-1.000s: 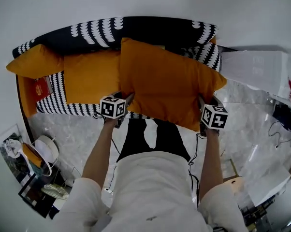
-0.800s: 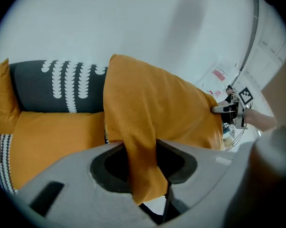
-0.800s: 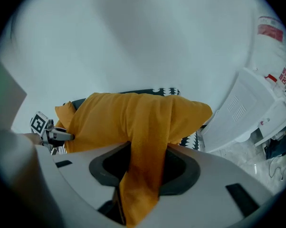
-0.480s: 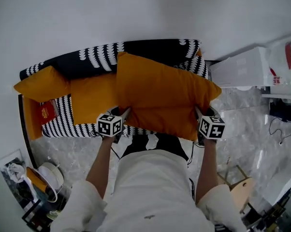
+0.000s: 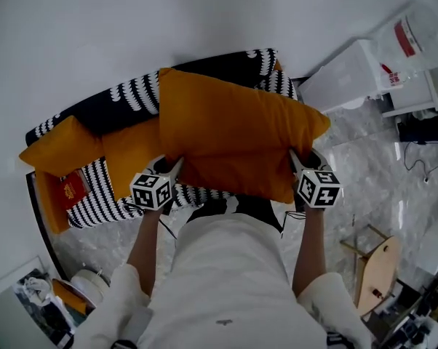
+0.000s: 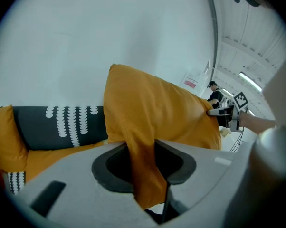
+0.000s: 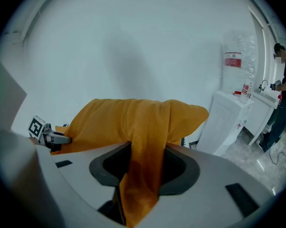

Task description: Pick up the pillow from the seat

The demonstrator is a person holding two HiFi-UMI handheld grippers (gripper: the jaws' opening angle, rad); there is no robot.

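Note:
A large orange pillow [image 5: 233,140] hangs lifted in front of the black-and-white patterned sofa [image 5: 106,187]. My left gripper [image 5: 177,167] is shut on its near left corner, with its jaws closing tighter on the fabric; in the left gripper view the orange cloth [image 6: 143,175] is pinched between the pads. At the near right corner my right gripper [image 5: 293,162] is shut on the pillow, and the right gripper view shows cloth [image 7: 139,175] bunched between its jaws. Each gripper view also catches the other gripper across the pillow.
Another orange pillow [image 5: 59,145] and an orange cushion [image 5: 132,147] lie on the sofa, with a red item [image 5: 66,190] at its left end. A white cabinet [image 5: 343,82] stands to the right and a wooden stool [image 5: 372,264] on the marble floor. A person [image 7: 283,87] stands far right.
The pillow has come up and slightly left with both grippers still on its corners. The head view has swung, so the sofa and the cabinet sit differently in it.

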